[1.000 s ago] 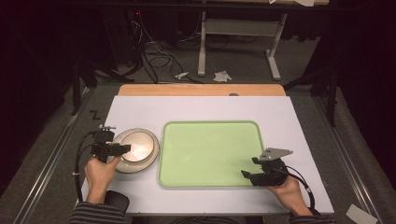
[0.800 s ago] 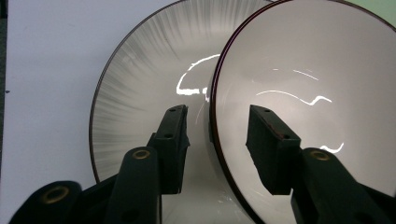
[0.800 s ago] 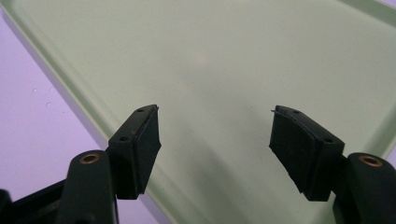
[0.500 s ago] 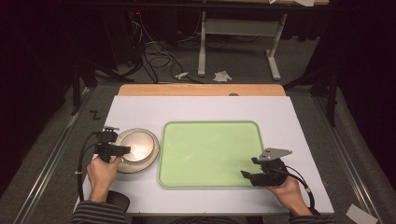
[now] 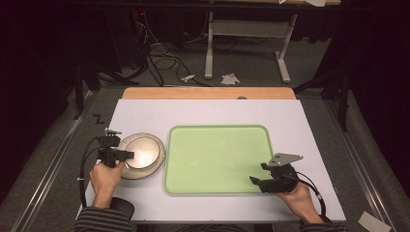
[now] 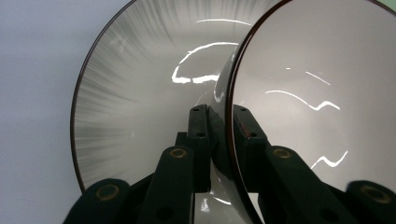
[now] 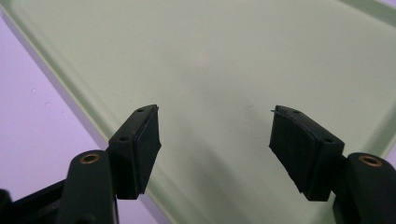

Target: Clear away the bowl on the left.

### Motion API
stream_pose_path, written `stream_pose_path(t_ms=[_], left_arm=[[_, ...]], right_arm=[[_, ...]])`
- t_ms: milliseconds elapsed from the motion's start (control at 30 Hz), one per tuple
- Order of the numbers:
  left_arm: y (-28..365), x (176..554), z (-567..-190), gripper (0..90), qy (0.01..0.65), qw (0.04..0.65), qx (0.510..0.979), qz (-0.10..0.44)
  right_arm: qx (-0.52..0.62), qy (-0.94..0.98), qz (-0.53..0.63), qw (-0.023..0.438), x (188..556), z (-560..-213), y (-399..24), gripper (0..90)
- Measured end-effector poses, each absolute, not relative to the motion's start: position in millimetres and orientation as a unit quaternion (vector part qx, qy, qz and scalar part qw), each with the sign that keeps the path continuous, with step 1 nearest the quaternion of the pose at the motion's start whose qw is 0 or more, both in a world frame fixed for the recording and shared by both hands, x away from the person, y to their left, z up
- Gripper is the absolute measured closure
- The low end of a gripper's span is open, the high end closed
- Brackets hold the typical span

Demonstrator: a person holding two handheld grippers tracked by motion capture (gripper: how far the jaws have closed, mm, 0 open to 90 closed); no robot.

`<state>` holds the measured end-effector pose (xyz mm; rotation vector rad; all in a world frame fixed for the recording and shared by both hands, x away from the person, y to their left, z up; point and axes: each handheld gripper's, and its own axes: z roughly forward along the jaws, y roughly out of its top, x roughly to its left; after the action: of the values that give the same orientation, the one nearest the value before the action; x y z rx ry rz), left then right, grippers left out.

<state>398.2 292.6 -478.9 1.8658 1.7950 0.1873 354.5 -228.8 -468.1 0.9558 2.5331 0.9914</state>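
Two hands work at the white table (image 5: 208, 113), one on each side of the green tray (image 5: 217, 159) that lies in the middle of it. Left of the tray, the left hand (image 5: 107, 176) comes up from the near edge with its striped sleeve low and its wrist straight, holding the left gripper (image 5: 129, 155) level and pointed toward the tray. Its jaws have just been closing, and in the left gripper view the left gripper (image 6: 219, 128) is clamped on the dark rim of the upper bowl (image 6: 317, 93), one pad inside and one outside. That bowl sits tilted inside the lower bowl (image 6: 140, 93); the stack of bowls (image 5: 141, 155) rests just beside the tray's left edge. At the tray's near right corner, the right hand (image 5: 296, 195) lies low on the table, and the right gripper (image 5: 258, 173) reaches over the tray rim; the right gripper (image 7: 215, 140) has its pads wide apart above the bare tray floor (image 7: 224, 60), nothing between them.
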Motion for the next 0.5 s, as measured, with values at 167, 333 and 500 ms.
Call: stream_pose_path(t_ms=[167, 333, 500], left_arm=[[292.5, 397.1, -477.8, 82.4, 0.663, 0.274, 0.693, 0.071], [293.3, 397.1, -476.7, 82.4, 0.664, 0.282, 0.690, 0.067], [293.9, 396.2, -474.7, 82.1, 0.658, 0.287, 0.692, 0.068]], right_arm=[[0.327, 0.873, 0.339, 0.130, 354.5, -467.7, -228.0, 34.7], [0.329, 0.872, 0.339, 0.129, 354.4, -467.8, -228.6, 34.7], [0.329, 0.872, 0.340, 0.129, 354.6, -468.1, -228.2, 34.7]])
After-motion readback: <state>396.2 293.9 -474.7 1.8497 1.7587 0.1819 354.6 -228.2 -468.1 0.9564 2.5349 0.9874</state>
